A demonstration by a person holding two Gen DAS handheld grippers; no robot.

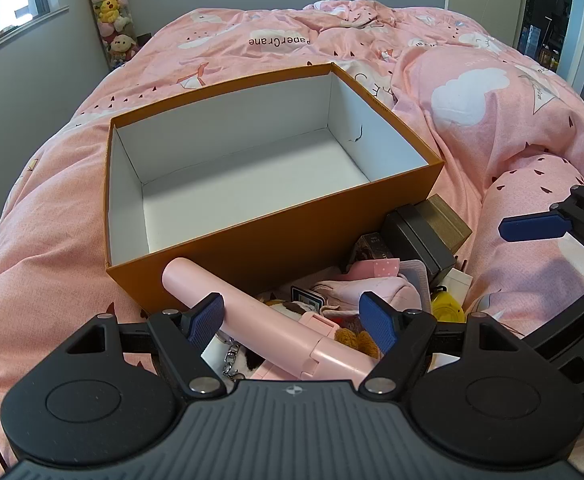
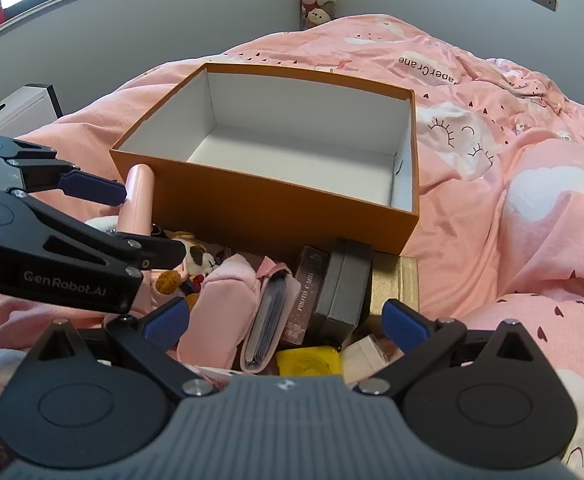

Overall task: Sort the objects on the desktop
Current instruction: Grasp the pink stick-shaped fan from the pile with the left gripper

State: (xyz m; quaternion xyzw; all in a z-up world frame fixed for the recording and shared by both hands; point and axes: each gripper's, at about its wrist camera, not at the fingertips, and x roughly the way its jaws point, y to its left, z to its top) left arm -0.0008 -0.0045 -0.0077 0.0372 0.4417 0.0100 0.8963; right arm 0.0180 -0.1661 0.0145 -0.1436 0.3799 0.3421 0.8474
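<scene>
A pink bed [image 1: 472, 128] carries an orange box [image 1: 283, 236], bare inside. Just in front lies a pile of small things, a pink tube [image 1: 227, 304] among them. The left gripper [image 1: 294, 322] gapes wide around the tube without gripping; the right gripper [image 2: 287, 326] hangs wide open above the pile.

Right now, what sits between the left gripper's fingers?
The pink tube runs up between the open left gripper toward the orange box, no pad touching it, as the left wrist view shows.

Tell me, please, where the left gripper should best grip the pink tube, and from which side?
Probably mid-shaft, from above: the pink tube lies slanted against the orange box, its round shaft bare between the open left gripper fingers, while its lower end is a wider hinged block amid clutter.
</scene>
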